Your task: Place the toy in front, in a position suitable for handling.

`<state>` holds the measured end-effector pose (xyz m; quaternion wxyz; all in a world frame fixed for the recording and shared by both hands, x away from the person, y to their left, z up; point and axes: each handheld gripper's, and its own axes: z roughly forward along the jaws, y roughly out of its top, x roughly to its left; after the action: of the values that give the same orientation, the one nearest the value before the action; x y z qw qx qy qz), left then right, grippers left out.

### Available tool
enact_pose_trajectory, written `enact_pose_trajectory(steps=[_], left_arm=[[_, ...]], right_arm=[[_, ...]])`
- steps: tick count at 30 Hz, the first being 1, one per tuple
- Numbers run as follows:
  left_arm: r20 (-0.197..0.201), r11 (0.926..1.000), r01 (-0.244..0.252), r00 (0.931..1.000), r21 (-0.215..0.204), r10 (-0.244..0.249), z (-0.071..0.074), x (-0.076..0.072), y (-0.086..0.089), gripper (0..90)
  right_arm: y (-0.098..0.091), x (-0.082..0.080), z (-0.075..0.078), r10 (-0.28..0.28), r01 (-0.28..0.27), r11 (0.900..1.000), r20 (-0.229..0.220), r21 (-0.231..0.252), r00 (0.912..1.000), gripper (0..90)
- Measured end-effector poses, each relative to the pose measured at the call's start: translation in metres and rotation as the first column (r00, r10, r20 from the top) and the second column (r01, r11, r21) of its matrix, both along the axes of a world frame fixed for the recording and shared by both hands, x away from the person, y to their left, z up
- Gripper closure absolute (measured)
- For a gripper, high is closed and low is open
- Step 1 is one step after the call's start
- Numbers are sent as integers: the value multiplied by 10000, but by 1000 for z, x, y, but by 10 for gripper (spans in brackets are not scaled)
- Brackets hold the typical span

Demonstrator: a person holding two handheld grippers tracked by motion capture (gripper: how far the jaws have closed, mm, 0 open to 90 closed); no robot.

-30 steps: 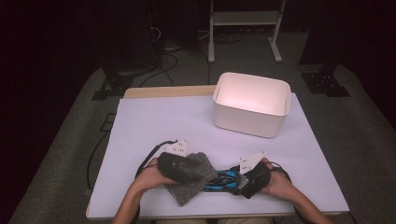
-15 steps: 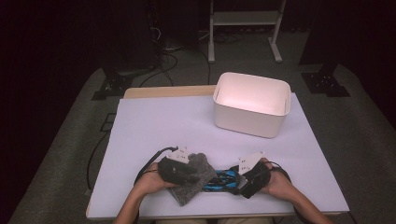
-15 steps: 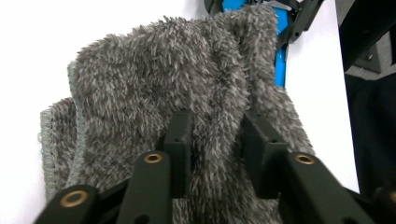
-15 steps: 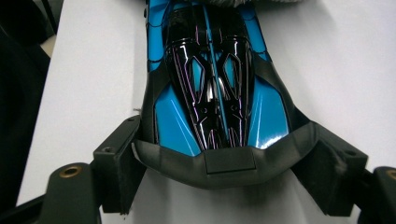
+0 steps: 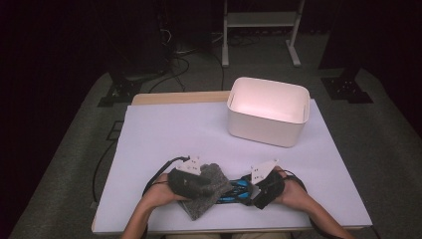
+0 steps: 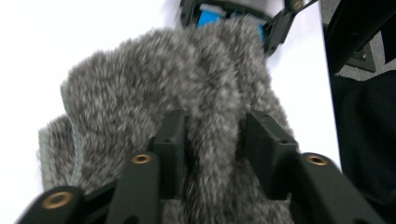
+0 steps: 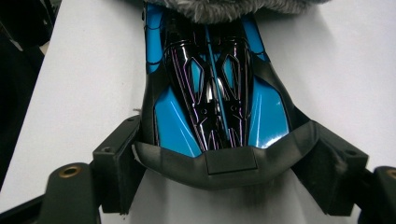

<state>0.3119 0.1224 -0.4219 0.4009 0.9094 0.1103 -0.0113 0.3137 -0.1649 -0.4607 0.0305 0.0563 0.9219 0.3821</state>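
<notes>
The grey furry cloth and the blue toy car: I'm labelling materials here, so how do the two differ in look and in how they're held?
The grey furry cloth is soft, matte and shaggy; the blue toy car is hard, glossy, blue and black. The left gripper has a fold of the cloth between its jaws, which have just been opening; the right gripper clamps the car's rear end. The cloth drapes over the car's far end. Both lie on the white table.

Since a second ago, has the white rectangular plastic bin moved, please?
No; the white rectangular plastic bin sits at the same far right spot on the white table.
</notes>
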Motion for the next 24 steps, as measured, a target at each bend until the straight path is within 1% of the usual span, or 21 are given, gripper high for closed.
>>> enact_pose_trajectory(steps=[2,3,5,6,7,10,11,15,17,18,23,24], left_arm=[[74,10000,-79,9999,-4,79,1,-1,-3,477],[46,10000,-76,10000,9,76,1,0,-5,458],[51,10000,-13,10000,-20,13,-1,1,-11,456],[-12,10000,26,10000,55,-26,-2,1,-13,467],[23,9999,55,10000,115,-55,-4,2,-15,487],[131,9999,13,9999,134,-15,-6,2,-16,604],[253,9999,6,9997,124,-10,-6,1,-16,639],[379,9997,98,9992,208,-106,-6,-1,-10,735],[325,9996,132,9994,266,-140,-7,-1,-5,764],[266,9994,138,9995,322,-147,-7,-1,-1,767],[212,9976,-222,9996,656,209,-8,1,17,768],[158,9975,-252,9996,665,242,-9,1,19,768]], right_arm=[[0,0,0,-6,6,10000,17,11,10000,225],[0,0,0,-2,2,10000,2,44,10000,225],[-1,0,-1,-9,9,9999,-4,103,10000,225],[-1,0,-1,1,-1,9999,5,121,10000,225],[-1,0,-1,-10,10,9999,3,127,10000,225],[-2,0,-2,-53,53,9998,-20,166,10000,225],[-2,0,-2,-45,45,9998,-16,180,10000,224],[-2,0,-2,-58,58,9998,-11,191,10000,225],[-2,-1,-2,-80,81,9998,-20,175,10000,225],[-2,-1,-2,-81,81,9998,-12,177,10000,225],[-2,0,-2,-63,64,9997,-16,224,10000,226],[-2,0,-2,-51,52,9997,-17,232,10000,226]])
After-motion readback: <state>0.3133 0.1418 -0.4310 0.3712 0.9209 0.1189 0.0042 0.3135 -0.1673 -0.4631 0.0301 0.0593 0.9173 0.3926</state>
